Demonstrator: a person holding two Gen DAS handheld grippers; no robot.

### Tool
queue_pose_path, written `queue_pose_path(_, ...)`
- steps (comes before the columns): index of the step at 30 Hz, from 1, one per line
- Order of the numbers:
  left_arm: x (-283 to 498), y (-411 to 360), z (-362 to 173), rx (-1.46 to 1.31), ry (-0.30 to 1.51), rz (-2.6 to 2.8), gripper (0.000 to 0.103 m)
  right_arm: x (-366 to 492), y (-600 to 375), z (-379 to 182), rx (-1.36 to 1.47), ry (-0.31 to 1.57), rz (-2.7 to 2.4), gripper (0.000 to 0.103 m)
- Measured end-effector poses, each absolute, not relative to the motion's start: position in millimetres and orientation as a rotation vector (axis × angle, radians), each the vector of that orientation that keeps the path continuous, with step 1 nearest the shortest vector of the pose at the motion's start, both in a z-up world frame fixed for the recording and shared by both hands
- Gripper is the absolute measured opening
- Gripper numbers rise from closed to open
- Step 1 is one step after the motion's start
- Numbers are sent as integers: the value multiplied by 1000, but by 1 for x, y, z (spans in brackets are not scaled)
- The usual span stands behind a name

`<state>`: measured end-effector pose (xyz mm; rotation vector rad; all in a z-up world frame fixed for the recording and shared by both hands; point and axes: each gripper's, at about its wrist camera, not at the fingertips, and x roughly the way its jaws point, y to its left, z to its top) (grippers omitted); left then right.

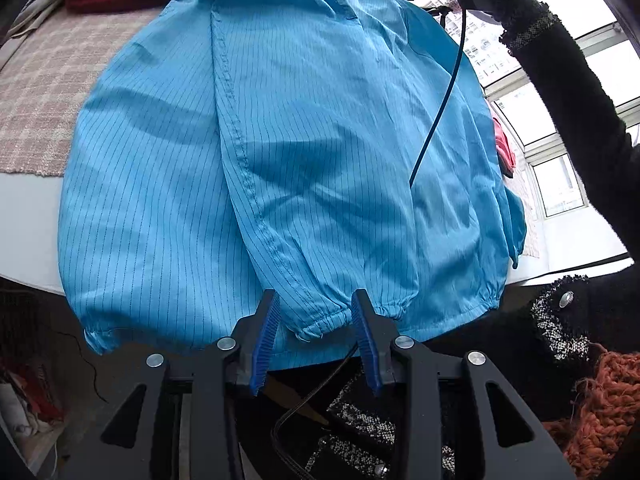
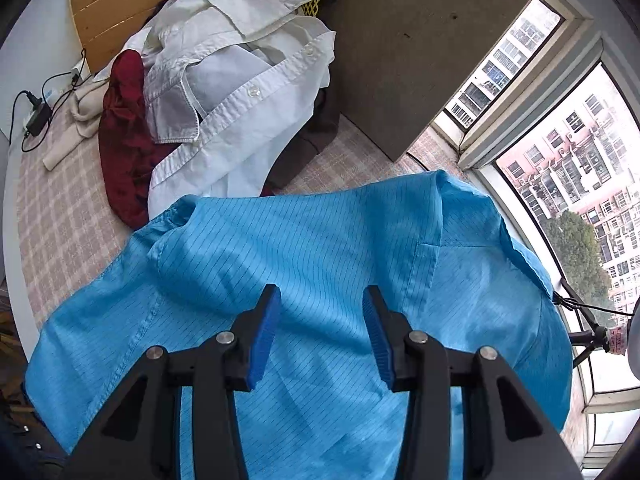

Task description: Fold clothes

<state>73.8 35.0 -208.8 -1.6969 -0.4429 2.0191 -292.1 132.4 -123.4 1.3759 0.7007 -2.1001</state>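
I work in a home — a checked cloth (image 2: 60,216) under piled shirts (image 2: 240,92), and apartment blocks (image 2: 580,168) through windows at two o'clock.

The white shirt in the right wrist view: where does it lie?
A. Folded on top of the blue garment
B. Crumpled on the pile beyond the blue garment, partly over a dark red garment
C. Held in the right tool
B: the white shirt lies crumpled beyond the blue garment, overlapping the dark red garment.
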Motion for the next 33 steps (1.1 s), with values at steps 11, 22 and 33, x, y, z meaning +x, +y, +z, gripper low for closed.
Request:
queue_pose_path(11, 81, 28, -216, -1619, -588, 2033, 0, -288, 34, -176, 1434, 976, -1945, 42)
queue_pose_path(22, 85, 18, -218, -1570, -717, 2026, 14, -296, 24, -157, 1379, 992, -1983, 49)
queue_pose_path(33, 61, 49, -237, -1670, -575, 2001, 16, -290, 1, -197, 1402, 1212, -1880, 49)
